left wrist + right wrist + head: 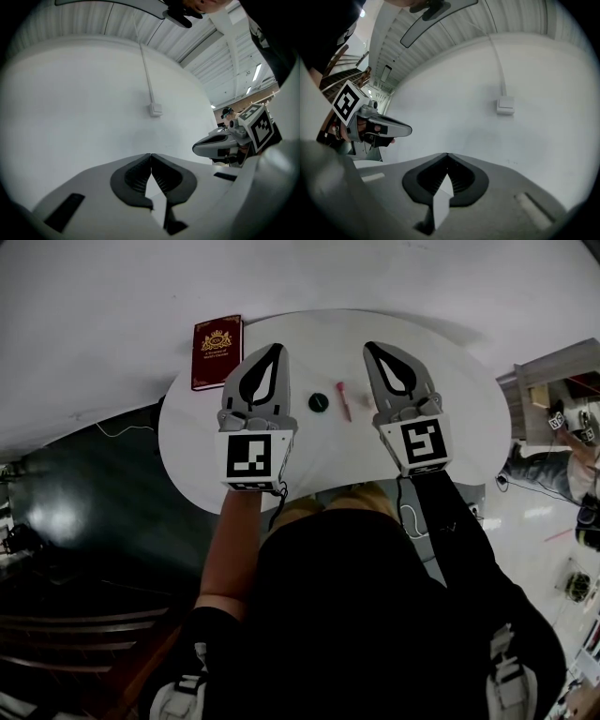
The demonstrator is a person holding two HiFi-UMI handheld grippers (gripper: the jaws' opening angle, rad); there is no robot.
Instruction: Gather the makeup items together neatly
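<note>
Both tongs, left gripper (pixel 277 347) and right gripper (pixel 368 345), hover closed and empty above the white table (pixel 469 418) bearing a pink tube (pixel 343 401).

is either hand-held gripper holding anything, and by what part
Nothing is held. The left hand-held gripper and right hand-held gripper are both shut and empty; the pink makeup item lies on the table.

No text can be read. A dark red book (pixel 217 352) at ten o'clock on the white tabletop (pixel 187 437) bears a gold crest and gold print too small to make out.
</note>
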